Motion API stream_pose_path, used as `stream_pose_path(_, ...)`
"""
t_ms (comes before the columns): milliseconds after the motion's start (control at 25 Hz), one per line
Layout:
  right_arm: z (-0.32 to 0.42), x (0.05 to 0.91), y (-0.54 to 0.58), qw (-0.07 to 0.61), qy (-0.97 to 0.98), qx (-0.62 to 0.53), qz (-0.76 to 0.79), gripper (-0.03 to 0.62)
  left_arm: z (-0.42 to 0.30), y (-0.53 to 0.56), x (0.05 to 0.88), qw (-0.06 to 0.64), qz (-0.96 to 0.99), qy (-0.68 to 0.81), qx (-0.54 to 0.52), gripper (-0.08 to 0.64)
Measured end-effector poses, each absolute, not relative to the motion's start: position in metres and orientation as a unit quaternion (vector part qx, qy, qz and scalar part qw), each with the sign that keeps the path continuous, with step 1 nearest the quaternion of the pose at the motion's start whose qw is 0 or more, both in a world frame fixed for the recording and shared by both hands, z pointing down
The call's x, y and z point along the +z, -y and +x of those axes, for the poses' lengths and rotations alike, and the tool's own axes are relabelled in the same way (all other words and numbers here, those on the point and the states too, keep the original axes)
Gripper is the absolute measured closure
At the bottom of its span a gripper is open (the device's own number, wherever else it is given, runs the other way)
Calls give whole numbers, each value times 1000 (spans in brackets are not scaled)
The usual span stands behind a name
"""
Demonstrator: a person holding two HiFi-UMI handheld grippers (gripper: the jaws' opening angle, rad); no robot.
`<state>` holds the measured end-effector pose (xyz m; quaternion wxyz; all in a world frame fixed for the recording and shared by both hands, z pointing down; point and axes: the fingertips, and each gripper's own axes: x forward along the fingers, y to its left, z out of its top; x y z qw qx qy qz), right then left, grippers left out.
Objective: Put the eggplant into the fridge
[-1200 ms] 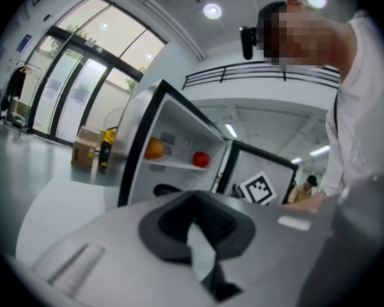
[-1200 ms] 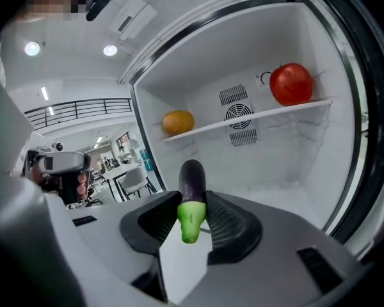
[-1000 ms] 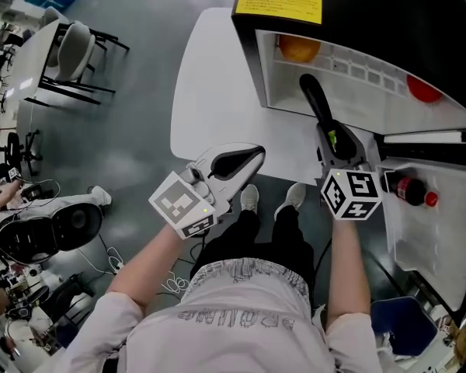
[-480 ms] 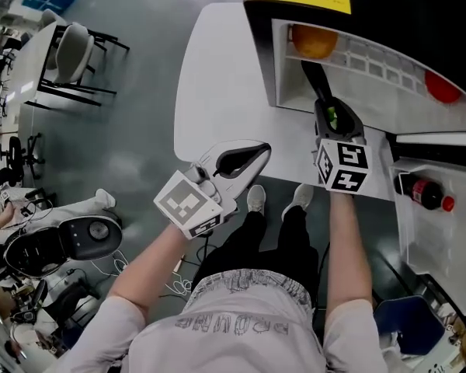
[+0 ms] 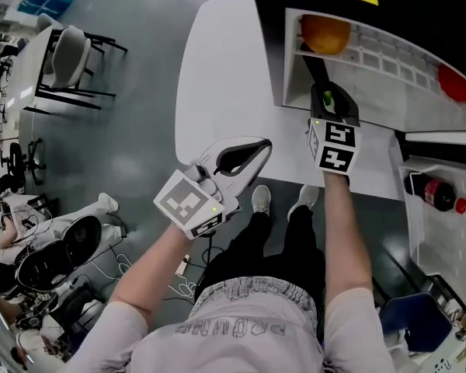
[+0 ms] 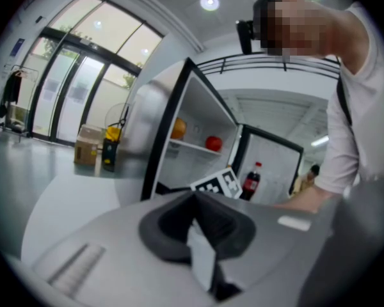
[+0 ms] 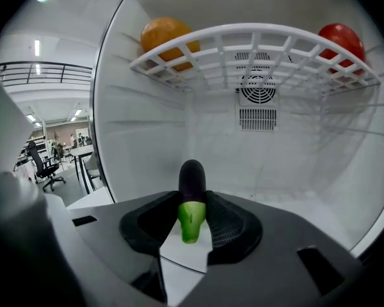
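Note:
A dark purple eggplant (image 7: 192, 176) with a green stem end (image 7: 190, 221) is clamped between the pads of my right gripper (image 7: 192, 198). In the head view my right gripper (image 5: 327, 93) is at the mouth of the open fridge (image 5: 291, 62), and the eggplant (image 5: 314, 65) reaches into the white lower compartment, under the wire shelf (image 7: 243, 43). My left gripper (image 5: 261, 146) hangs over the table's near edge, left of the fridge, shut and empty. The left gripper view shows the left gripper (image 6: 193, 201) with its pads meeting.
An orange (image 7: 166, 34) and a red fruit (image 7: 342, 40) rest on the wire shelf. A cola bottle (image 5: 435, 195) stands in the open door at right. The fridge stands on a white round table (image 5: 217, 76). Chairs and equipment lie on the floor at left.
My right gripper has carried the eggplant forward and down, from in front of the fridge opening into the lower compartment. The left gripper has sunk slightly and stays shut.

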<state>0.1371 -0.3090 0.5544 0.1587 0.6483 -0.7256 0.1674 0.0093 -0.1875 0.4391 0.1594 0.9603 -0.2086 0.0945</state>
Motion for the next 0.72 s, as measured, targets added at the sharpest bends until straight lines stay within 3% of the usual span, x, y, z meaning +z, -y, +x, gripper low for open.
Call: stream_pose_path(720, 131, 584, 339, 275, 690, 77, 666, 457, -2, 194, 462, 161, 959, 215, 87, 552)
